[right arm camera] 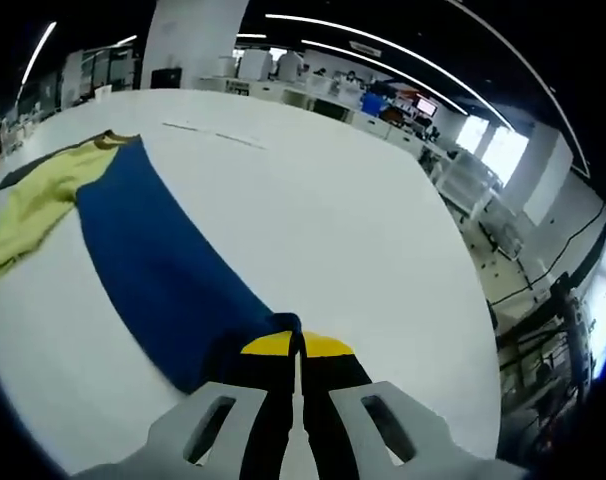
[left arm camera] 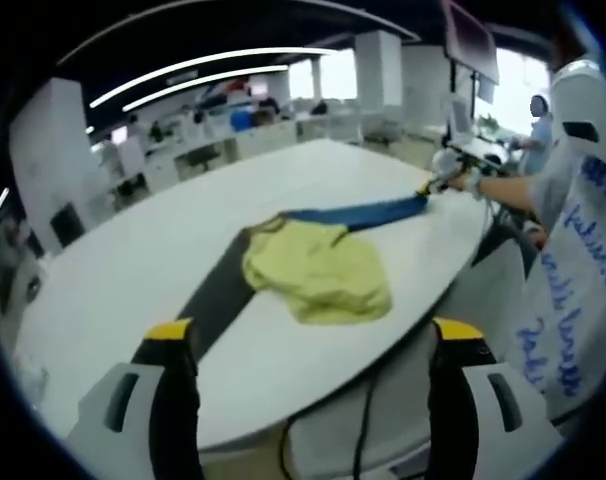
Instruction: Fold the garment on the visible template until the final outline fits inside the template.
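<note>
right tool (right arm camera: 297, 345) clamping blue garment (right arm camera: 163, 265), white table (right arm camera: 333, 220), no legible writing

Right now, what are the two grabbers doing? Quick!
Left gripper: open, holding nothing, hovering above the white table.
Right gripper: shut on the blue sleeve of the yellow and blue garment.

Your open way runs across the bare white table (right arm camera: 363, 220) beyond and beside the garment (left arm camera: 318, 270), with wide free surface on its far side. Along the near edge a person (left arm camera: 573, 250) stands close, and a monitor stand (left arm camera: 468, 60) rises past the table's end.
</note>
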